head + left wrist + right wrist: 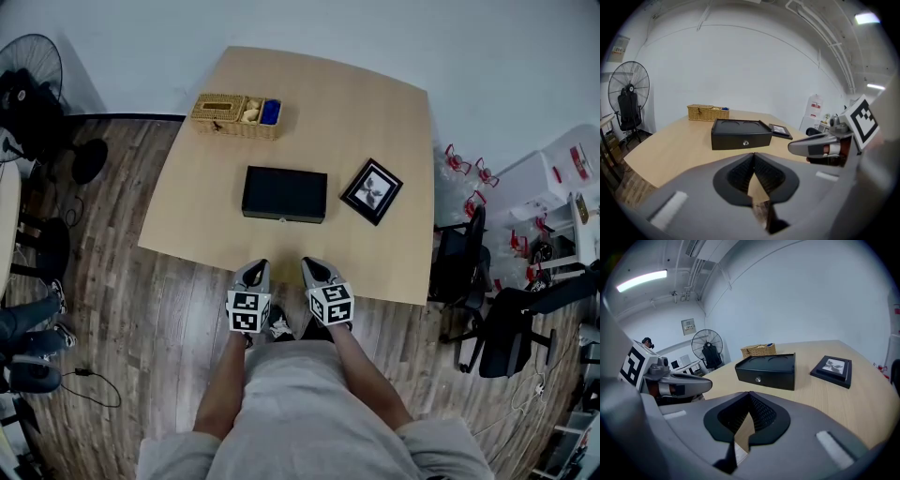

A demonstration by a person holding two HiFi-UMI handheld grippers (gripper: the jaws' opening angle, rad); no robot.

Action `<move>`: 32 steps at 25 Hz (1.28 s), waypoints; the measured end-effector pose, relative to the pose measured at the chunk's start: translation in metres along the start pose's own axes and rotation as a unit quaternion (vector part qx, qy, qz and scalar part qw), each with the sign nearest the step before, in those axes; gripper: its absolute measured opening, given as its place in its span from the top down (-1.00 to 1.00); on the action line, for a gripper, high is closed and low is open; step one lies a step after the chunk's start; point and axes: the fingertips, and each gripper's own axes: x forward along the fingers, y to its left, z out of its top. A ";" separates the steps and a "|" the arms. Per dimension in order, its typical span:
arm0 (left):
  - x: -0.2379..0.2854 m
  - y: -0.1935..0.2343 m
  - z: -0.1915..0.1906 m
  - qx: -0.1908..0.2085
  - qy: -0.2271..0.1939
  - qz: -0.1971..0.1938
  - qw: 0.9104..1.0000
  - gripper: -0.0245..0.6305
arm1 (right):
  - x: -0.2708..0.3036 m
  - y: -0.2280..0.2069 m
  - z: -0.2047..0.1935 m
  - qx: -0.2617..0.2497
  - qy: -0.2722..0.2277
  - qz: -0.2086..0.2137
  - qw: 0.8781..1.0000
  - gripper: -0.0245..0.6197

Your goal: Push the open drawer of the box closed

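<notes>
Left claw [753,154] and right claw [749,394], both clenched empty, hang short of the black box [284,193] mid-tabletop [375,122], whose rigid, likely light drawer front [729,140] warrants a square push beside its knob [746,143], lest the box slide.

Fan [31,62] cut by edge, basket [234,129] contents unclear, box [740,133] back hidden

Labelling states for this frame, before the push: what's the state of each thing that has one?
drawer: looks pushed in, flush, not open.
left gripper: shut, empty, short of the table.
right gripper: shut, empty, short of the table.
picture frame: lying flat, face up.
wicker basket: upright, things inside.
</notes>
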 end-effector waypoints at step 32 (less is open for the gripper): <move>-0.007 0.009 0.002 0.001 -0.003 -0.016 1.000 0.76 | -0.004 0.005 0.005 -0.014 -0.015 -0.021 1.000 0.92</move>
